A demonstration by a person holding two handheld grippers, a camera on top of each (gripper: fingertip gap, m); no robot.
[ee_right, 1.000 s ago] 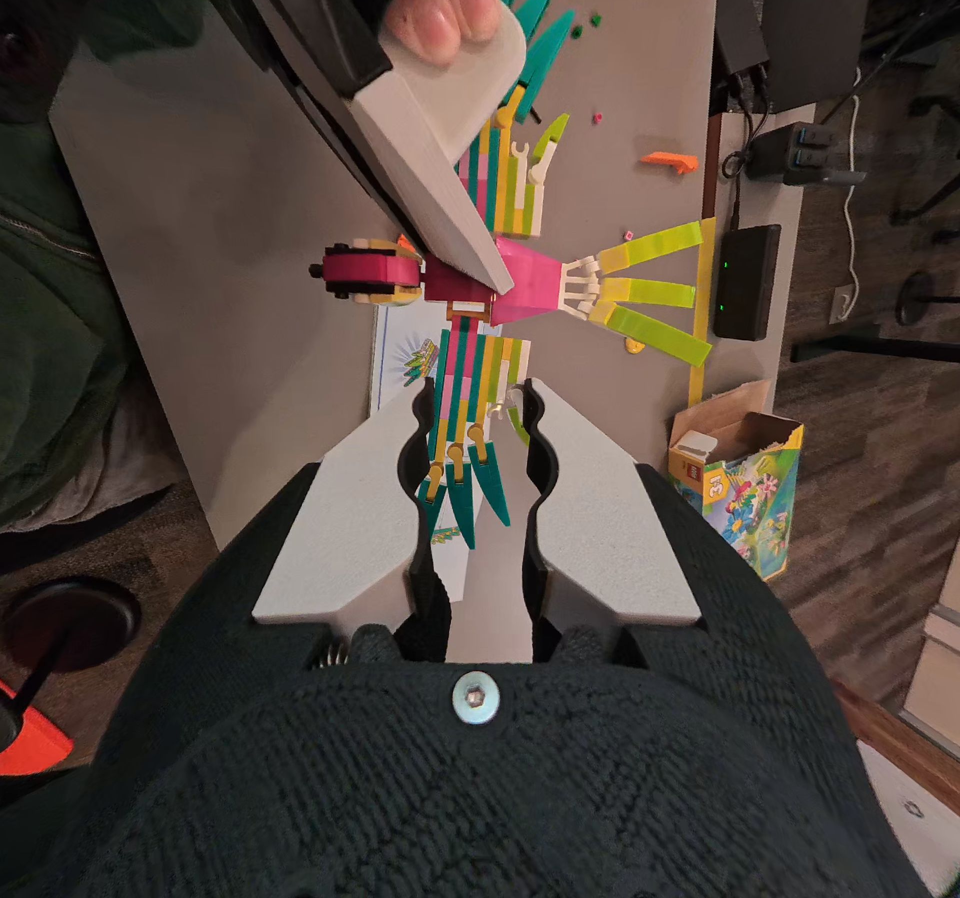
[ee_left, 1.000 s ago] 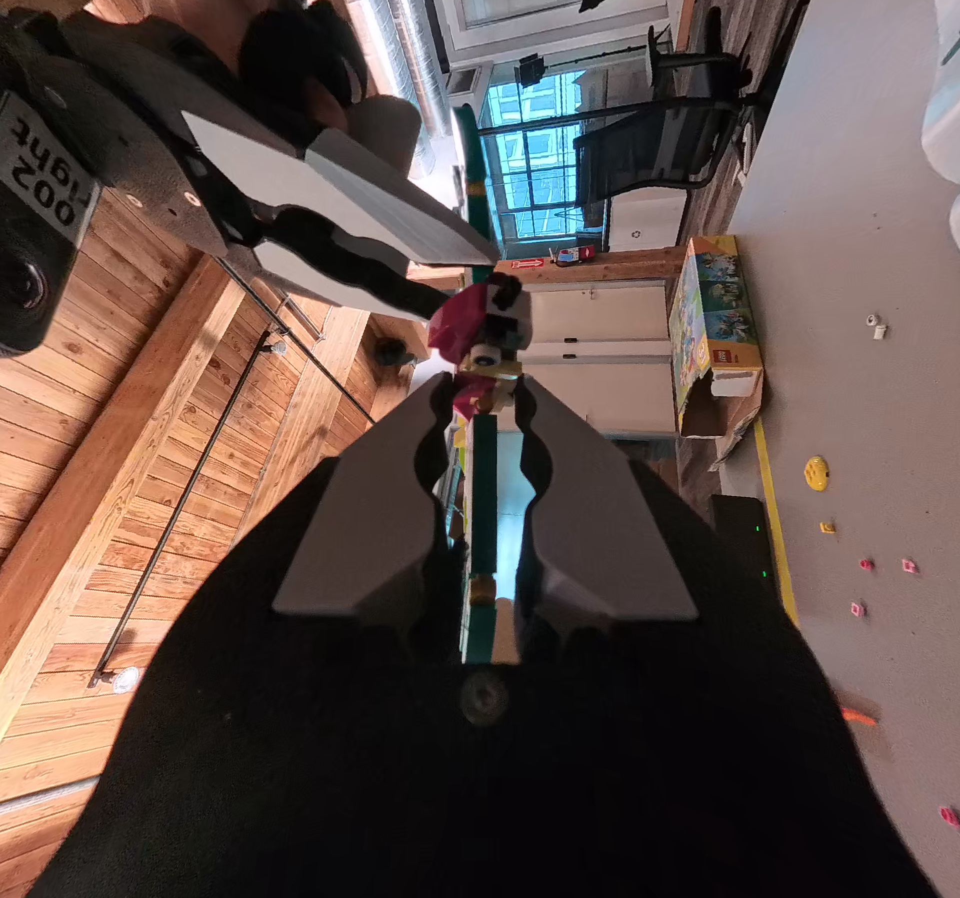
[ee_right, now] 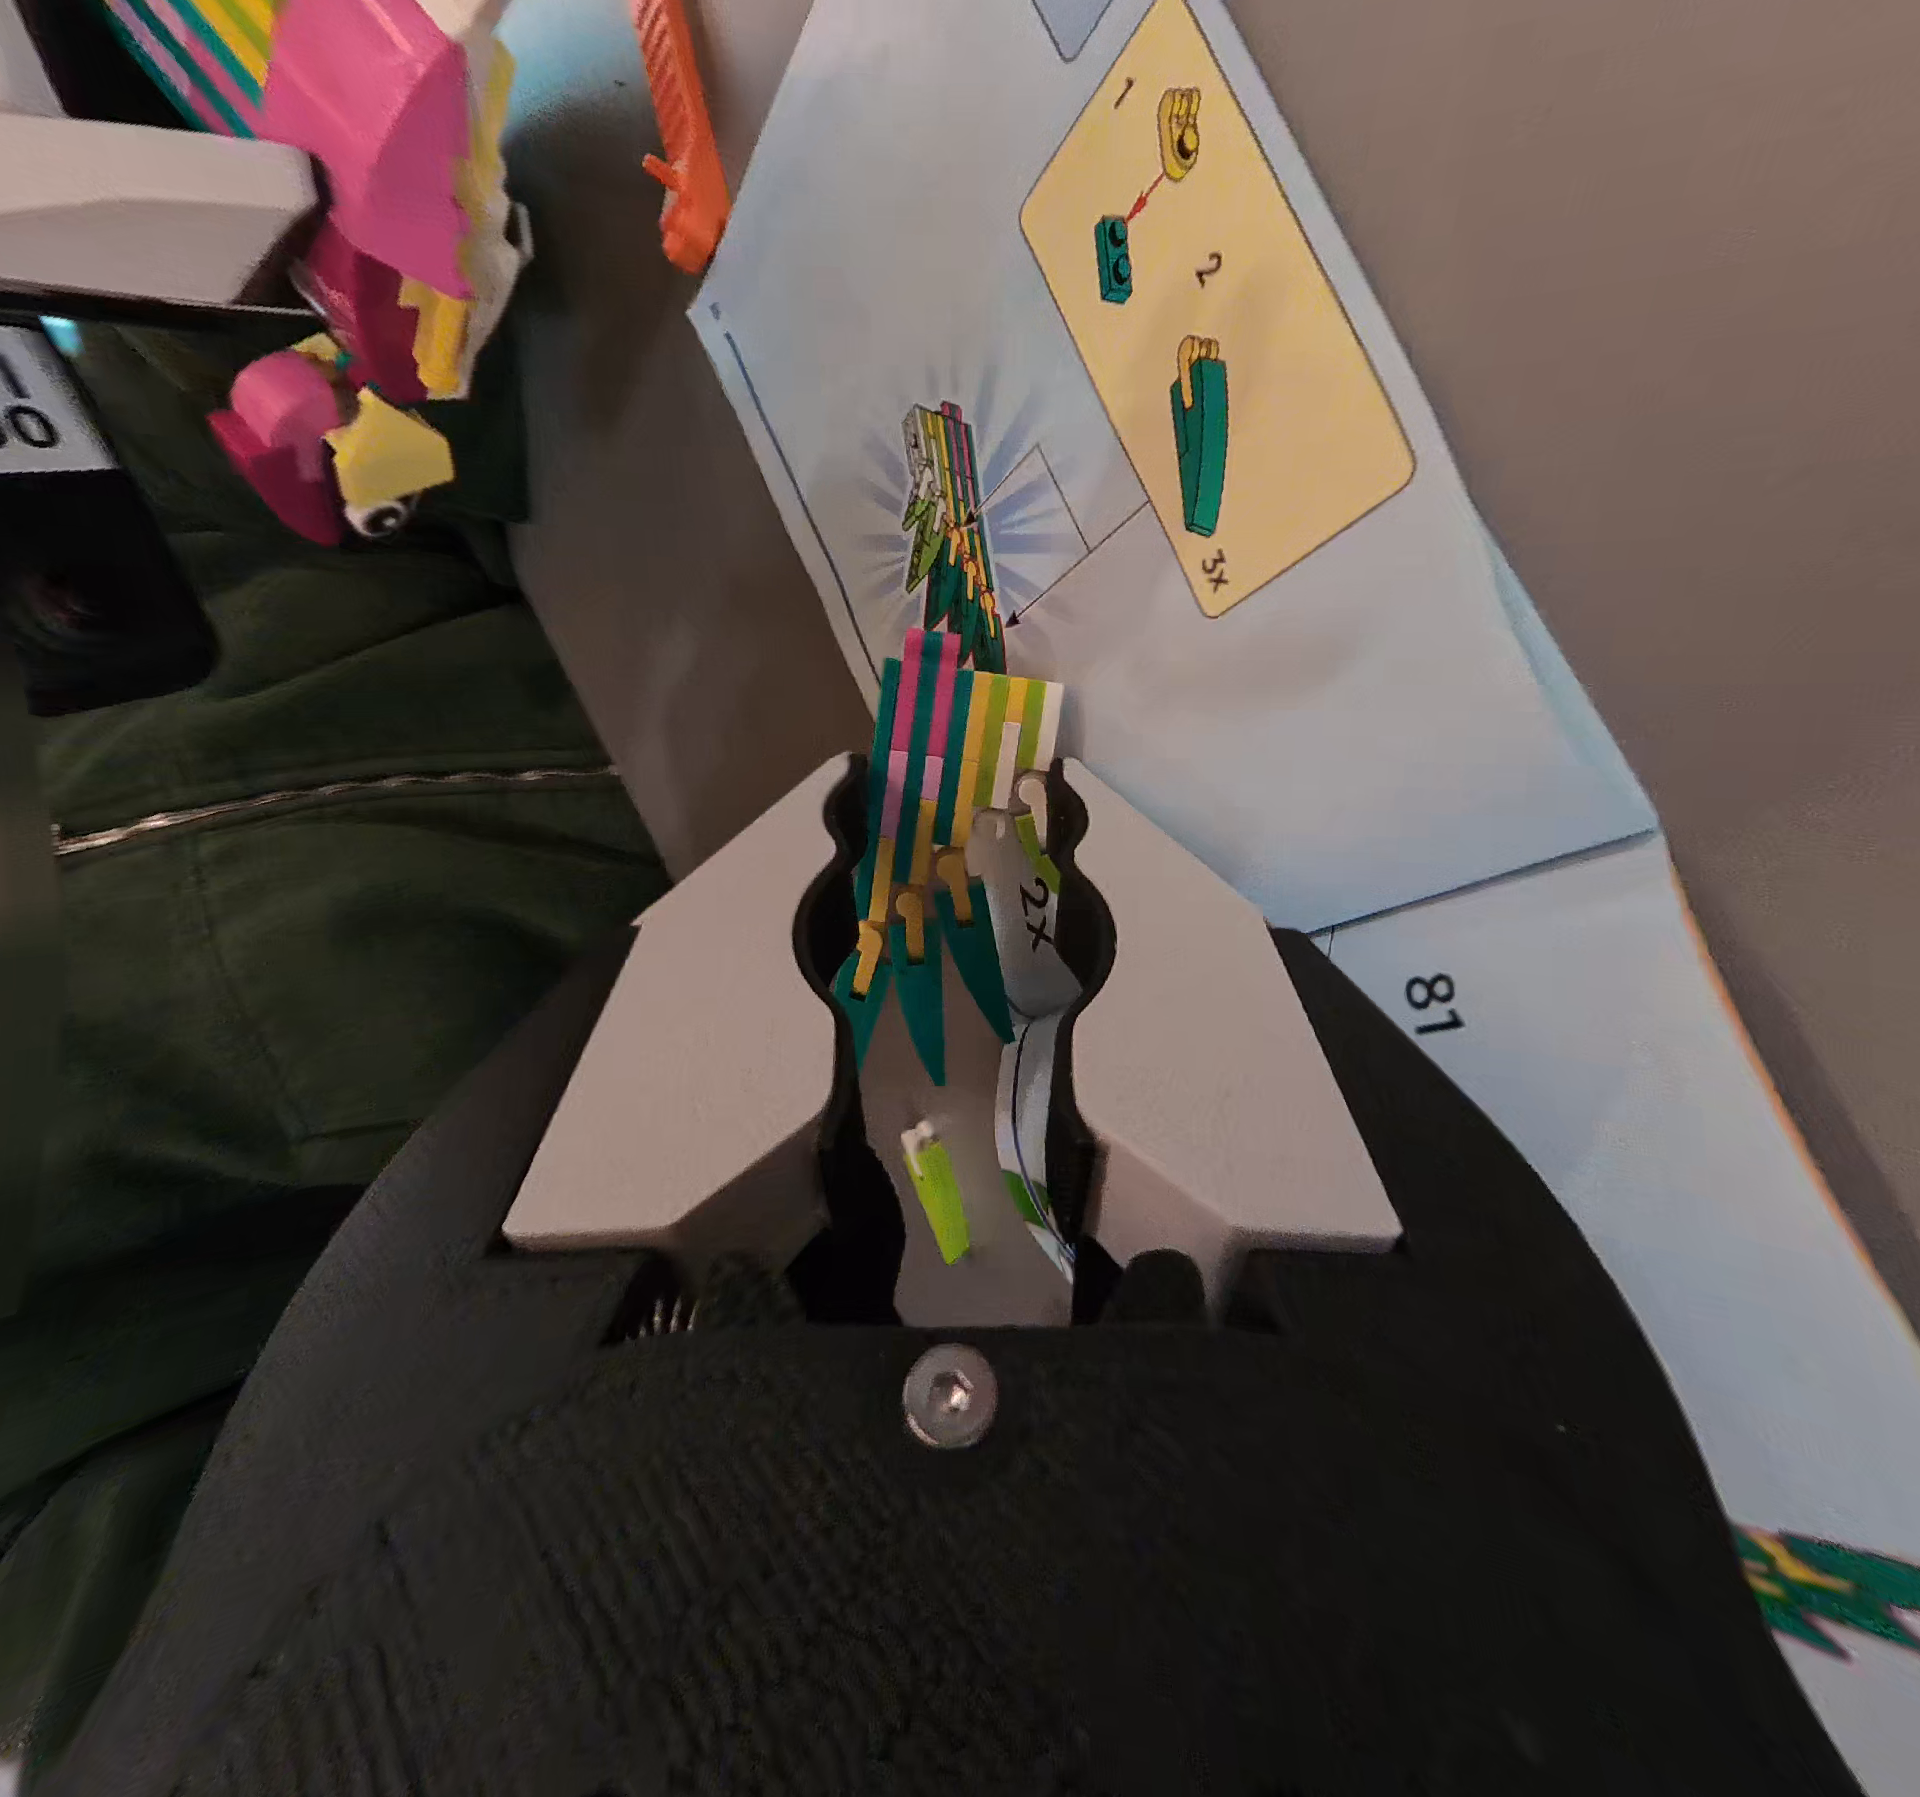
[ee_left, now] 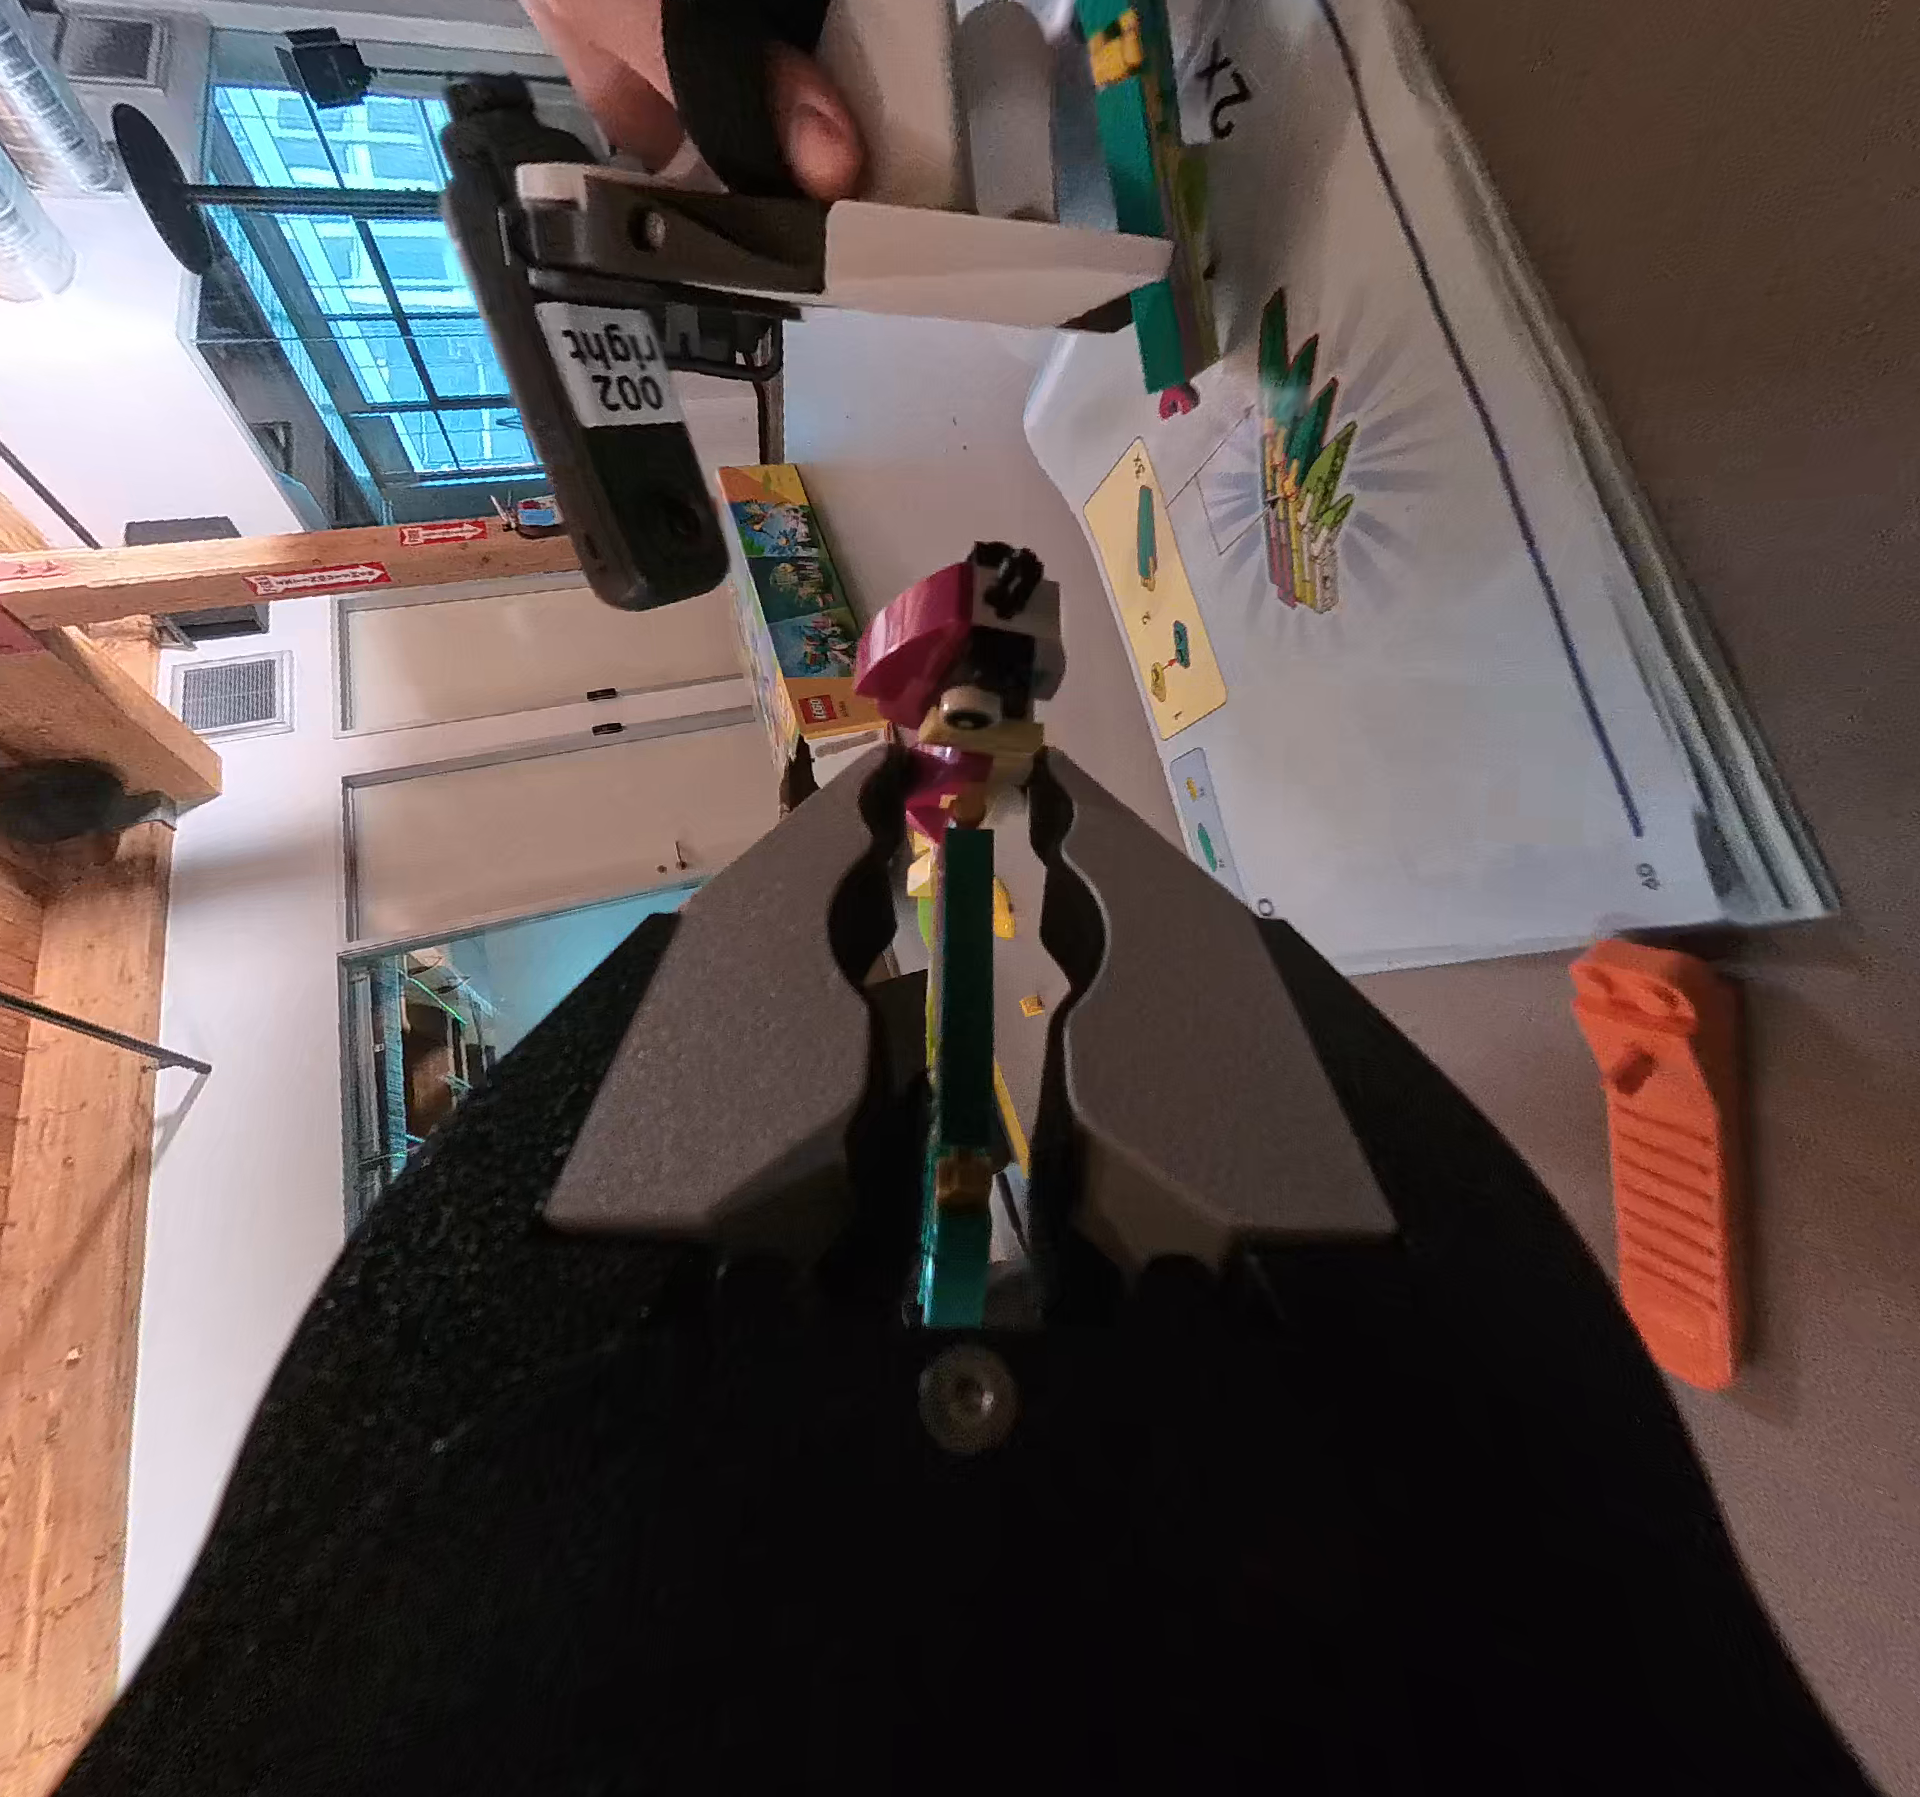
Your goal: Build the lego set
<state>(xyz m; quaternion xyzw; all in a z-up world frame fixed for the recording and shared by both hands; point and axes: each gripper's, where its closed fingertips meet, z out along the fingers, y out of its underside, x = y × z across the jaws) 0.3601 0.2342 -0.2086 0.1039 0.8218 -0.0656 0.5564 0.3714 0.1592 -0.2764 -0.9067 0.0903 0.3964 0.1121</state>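
Observation:
My left gripper [ee_left: 961,783] is shut on the lego bird [ee_left: 956,667], whose magenta head and beak stick out past the fingertips, with a teal wing edge running back between the jaws. In the right wrist view the bird [ee_right: 364,116] hangs at the upper left, under a left-gripper finger [ee_right: 156,209]. My right gripper [ee_right: 956,781] is shut on a separate striped wing [ee_right: 961,739] of pink, teal, yellow and lime strips, held just over the open instruction booklet [ee_right: 1351,656]. In the left wrist view that wing [ee_left: 1127,137] shows edge-on beside a right-gripper finger [ee_left: 987,256].
The booklet [ee_left: 1455,604] lies on the grey table. An orange brick separator [ee_left: 1662,1165] lies beside it, and it also shows in the right wrist view [ee_right: 681,137]. A loose lime piece [ee_right: 938,1191] lies under my right jaws. The lego box [ee_left: 790,594] stands farther off. My hands' fingertips stand some 11 centimetres from each other.
The striped wing was joined to the bird; now it is apart from it in my right gripper. Both grippers have come down close to the booklet, and the bird has moved off to the left.

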